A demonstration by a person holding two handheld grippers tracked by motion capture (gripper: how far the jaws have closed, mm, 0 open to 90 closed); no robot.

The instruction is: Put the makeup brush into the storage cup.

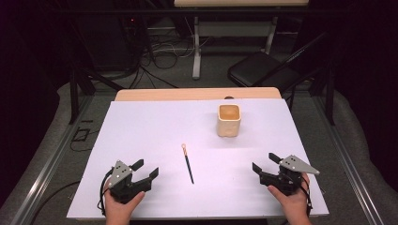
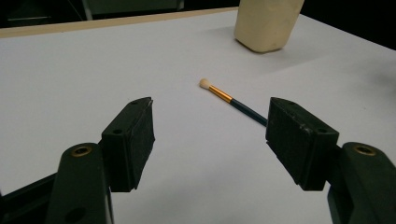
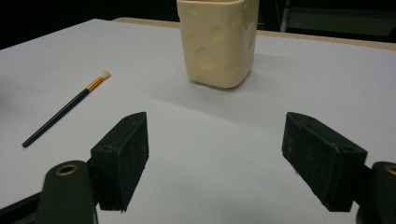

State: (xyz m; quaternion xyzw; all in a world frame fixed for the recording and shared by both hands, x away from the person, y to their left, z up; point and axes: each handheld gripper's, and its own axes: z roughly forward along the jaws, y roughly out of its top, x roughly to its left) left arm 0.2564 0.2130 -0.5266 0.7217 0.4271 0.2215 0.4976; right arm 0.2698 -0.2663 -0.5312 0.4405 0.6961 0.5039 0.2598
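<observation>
Your left gripper [image 1: 147,169] sits near the table's front left corner with its jaws spread wide and nothing between them; your right gripper [image 1: 263,162] mirrors it at the front right, jaws just as wide and empty. Between the two, well apart from either, lies the small brush [image 1: 187,163], flat on the sheet, its pale tip pointing away from you.

From the left gripper view you can read the brush's cream tip, gold ferrule and dark handle, though the far jaw cuts off the handle's lower end. The right gripper view gives you its whole length, off to the left. That view also shows the dimpled wall of the cream ceramic cup [image 3: 218,42], its rim cropped by the frame; the high view alone lets you look into its brownish inside.

The white sheet [image 1: 155,126] covers a light wooden table [image 1: 155,94]. Beyond it the room is dark: a folding chair [image 1: 263,70], loose cables [image 1: 159,58] on grey floor, another table's legs.
</observation>
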